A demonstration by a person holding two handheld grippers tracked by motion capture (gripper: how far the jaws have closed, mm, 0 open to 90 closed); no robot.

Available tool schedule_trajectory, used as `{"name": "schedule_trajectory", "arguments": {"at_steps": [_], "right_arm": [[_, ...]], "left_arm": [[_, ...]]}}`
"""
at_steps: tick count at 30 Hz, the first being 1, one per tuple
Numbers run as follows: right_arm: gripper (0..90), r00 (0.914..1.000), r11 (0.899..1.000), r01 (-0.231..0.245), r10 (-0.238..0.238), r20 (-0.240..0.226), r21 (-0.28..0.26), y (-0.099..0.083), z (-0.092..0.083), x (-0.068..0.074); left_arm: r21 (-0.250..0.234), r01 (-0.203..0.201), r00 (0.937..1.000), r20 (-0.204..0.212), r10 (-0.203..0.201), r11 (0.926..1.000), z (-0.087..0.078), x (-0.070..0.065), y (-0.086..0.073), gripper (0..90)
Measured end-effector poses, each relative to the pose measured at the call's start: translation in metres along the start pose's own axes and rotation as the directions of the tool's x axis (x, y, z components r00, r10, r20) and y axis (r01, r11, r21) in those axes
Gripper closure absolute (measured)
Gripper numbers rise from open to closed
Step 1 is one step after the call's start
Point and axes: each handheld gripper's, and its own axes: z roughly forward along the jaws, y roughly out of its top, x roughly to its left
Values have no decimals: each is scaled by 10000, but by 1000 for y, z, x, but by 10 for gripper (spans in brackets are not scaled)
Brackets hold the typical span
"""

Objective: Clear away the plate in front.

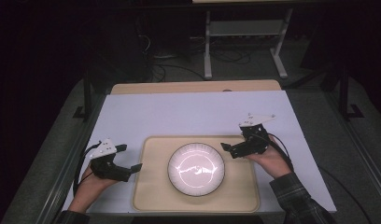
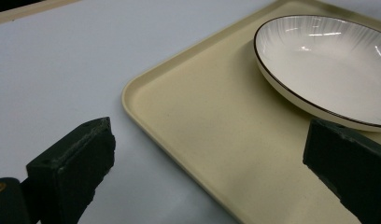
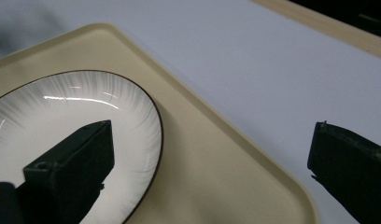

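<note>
A beige rectangular tray (image 1: 146, 186) lies on the white table surface (image 1: 193, 114), near the person's edge of the table. A white plate (image 1: 196, 169) with a thin dark rim and fine radial ribbing sits on the tray, roughly at its centre, with bare tray visible on all sides of it. The left gripper (image 1: 130, 169) is held just beside the tray's left edge, its jaws pointing toward the tray; in the left gripper view its jaws stand wide apart and hold nothing, one over the white surface and the other over the tray near the plate's rim. The right gripper (image 1: 227, 148) is held at the tray's upper right corner, pointing inward toward the plate. In the right gripper view its jaws are likewise spread wide and empty, one over the plate's ribbed edge and the other over the white surface beyond the tray corner. Neither gripper touches the plate.
</note>
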Motion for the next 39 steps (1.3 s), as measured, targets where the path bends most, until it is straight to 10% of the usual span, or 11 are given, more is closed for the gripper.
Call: {"name": "schedule_trajectory", "arguments": {"at_steps": [18, 39], "right_arm": [[0, 9938, 9950, -370, 464, 1006, -932, -40, -53, -16], [0, 9866, 9952, -458, 585, 1523, -861, -86, -69, -19]], "left_arm": [[-260, 123, 9999, -55, -124, 9996, -7, 0, 0, 15], [-154, 115, 9997, -209, -118, 9998, -16, -2, -9, 15]]}}
